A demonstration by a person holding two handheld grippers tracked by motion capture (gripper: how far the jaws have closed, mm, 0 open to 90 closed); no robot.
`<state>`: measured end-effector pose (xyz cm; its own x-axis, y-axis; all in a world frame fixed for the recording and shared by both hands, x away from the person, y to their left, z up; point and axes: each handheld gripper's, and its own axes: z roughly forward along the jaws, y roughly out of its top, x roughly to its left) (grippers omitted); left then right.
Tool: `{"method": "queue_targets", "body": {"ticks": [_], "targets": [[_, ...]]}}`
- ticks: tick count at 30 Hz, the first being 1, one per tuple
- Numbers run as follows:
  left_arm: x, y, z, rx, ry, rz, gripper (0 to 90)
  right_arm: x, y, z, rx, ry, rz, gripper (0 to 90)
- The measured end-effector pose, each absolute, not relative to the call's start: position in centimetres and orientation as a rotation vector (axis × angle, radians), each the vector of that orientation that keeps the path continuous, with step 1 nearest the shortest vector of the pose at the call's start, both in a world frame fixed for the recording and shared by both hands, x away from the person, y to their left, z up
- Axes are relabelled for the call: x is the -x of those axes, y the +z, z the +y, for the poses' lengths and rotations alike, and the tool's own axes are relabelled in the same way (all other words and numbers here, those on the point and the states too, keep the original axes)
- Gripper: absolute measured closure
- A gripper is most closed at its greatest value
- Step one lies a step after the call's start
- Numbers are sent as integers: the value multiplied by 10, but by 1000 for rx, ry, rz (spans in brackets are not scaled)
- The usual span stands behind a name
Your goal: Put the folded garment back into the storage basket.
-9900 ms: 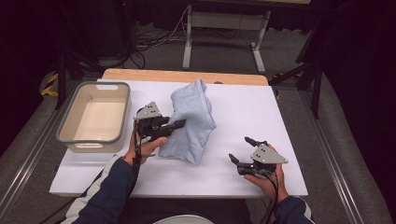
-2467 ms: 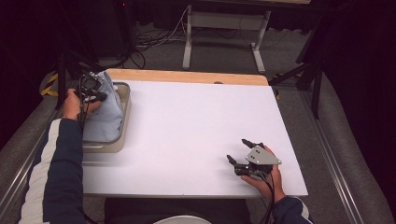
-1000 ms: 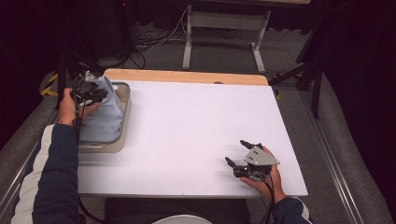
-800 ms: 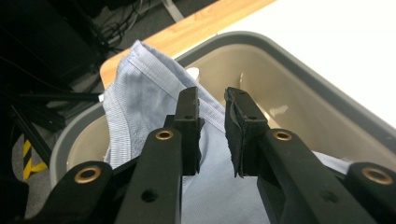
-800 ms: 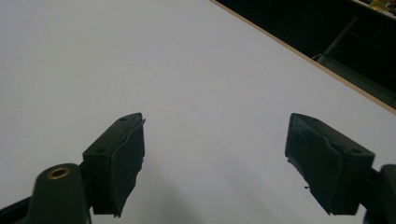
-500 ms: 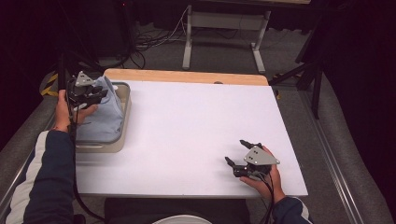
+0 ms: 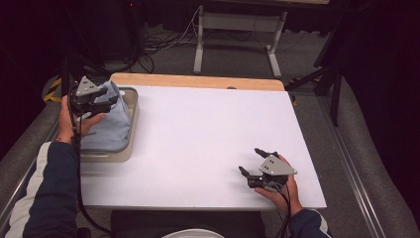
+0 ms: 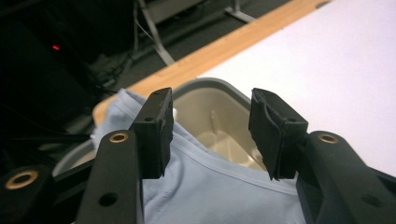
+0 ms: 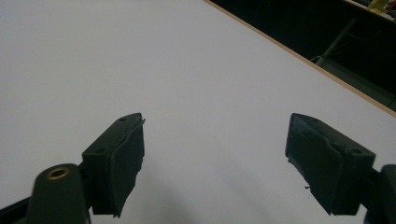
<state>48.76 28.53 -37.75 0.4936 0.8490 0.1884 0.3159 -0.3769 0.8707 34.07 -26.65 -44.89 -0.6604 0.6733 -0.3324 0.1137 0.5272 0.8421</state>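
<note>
I read this as the drop-off step: the pale blue garment (image 7: 106, 126) lies bundled in the grey tub (image 7: 130, 130) at the desk's (image 7: 208, 134) far left corner, filling most of it, with one fold standing up against the tub's far rim. That heap is where I'd expect cloth to settle when lowered in from above rather than spread flat. My left claw (image 7: 110, 101) hangs just over the garment, near the tub's far end. In the left gripper view its jaws have just been opening and now stand moderately apart, the hem of the garment (image 8: 219, 186) lying below and between them while the pads (image 8: 156, 130) press on nothing — so I judge the cloth released, resting under its own weight. The bare cream inside of the tub (image 8: 219, 126) shows beyond the hem, which tells me the cloth has not reached that far wall. My right claw (image 7: 252, 161) sits well apart, low over the desk's near right corner, parked out of the way — its jaws spread wide over bare white surface (image 9: 196, 70), holding and touching nothing.
</note>
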Motion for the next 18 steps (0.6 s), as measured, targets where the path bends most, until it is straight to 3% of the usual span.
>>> {"method": "queue_targets", "body": {"ticks": [18], "targets": [[-474,-375,285,-1838,810,933,180,-341,-449,-266,-635,1104,2109,205]]}}
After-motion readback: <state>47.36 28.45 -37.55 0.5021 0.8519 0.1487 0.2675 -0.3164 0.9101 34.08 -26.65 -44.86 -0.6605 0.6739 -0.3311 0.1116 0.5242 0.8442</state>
